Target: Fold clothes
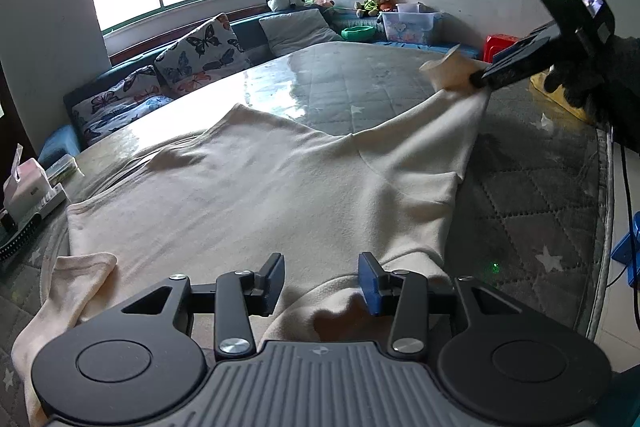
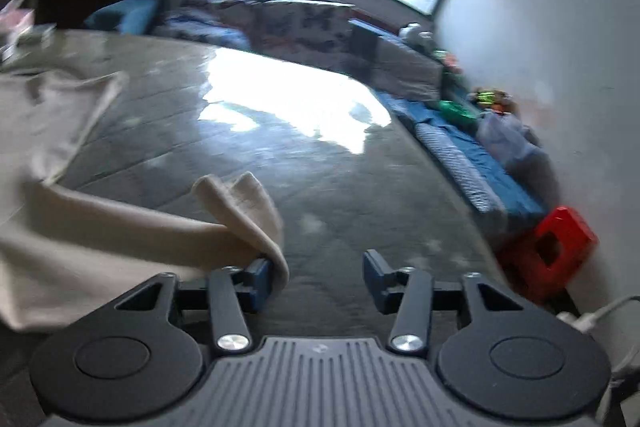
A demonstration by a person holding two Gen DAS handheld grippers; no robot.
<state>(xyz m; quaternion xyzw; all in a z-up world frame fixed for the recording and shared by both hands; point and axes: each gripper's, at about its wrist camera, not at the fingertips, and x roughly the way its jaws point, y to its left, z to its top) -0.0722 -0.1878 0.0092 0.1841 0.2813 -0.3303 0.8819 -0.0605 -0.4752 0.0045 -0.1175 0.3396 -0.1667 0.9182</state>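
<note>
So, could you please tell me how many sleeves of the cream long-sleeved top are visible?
2. One sleeve lies limp on the grey quilted table at near left; the other sleeve stretches to the right gripper, cuff draped over one finger.

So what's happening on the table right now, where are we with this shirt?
A cream long-sleeved top lies spread on the quilted grey table cover. The right gripper has one sleeve cuff lifted off the surface; its jaws stand apart, the cuff draped over the left finger, so the hold looks loose. The left gripper sits open over the near edge of the top, gripping nothing. No fold is made yet.
</note>
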